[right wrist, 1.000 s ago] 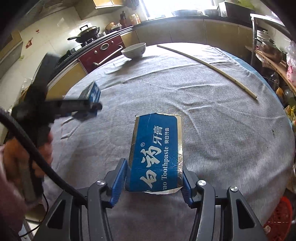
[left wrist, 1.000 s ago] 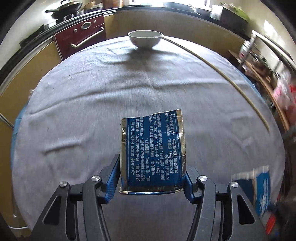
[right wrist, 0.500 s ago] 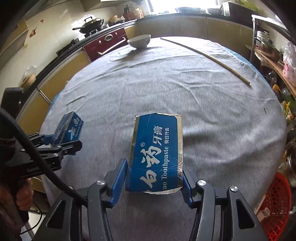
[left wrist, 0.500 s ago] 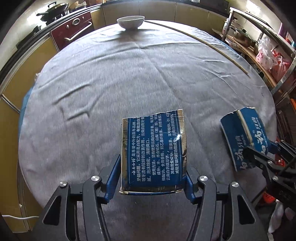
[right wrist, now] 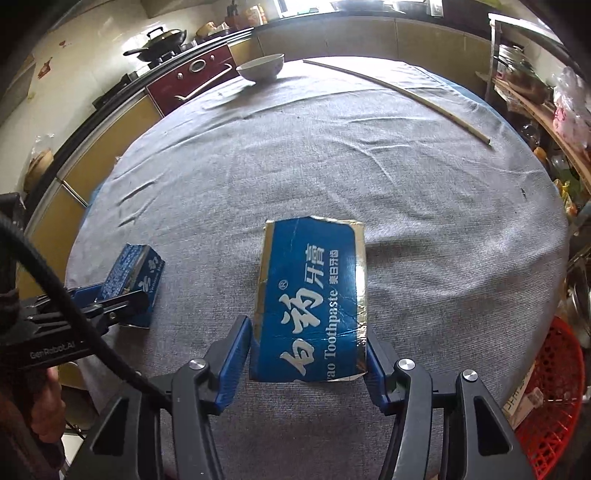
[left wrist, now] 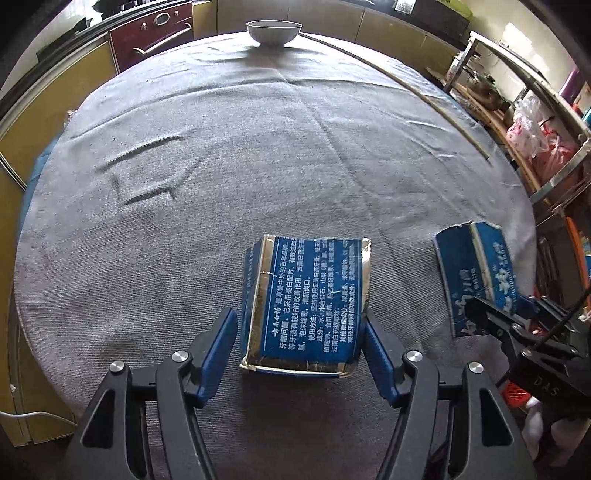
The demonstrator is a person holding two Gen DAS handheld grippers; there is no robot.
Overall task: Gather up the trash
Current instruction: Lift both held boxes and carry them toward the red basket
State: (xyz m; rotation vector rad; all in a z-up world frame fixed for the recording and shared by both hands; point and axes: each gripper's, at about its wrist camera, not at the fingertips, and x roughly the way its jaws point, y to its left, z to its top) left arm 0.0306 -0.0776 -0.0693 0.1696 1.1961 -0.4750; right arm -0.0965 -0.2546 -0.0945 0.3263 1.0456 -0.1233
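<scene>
Two torn toothpaste boxes (left wrist: 304, 302) (right wrist: 312, 302), one bowl (left wrist: 273, 32), one stick (left wrist: 417, 88).

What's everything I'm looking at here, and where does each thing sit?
Box pieces: two, blue with foil edges; one between the left gripper's pads, one between the right's.
Bowl: one, white, table's far edge.
Stick: one, pale, far right of table.
Cloth: one, grey, over the round table.
Basket: one, red, beside the table, lower right.
Oven: one, dark red, behind the bowl.
Left gripper, right gripper: black with blue pads, jaws opening.
</scene>
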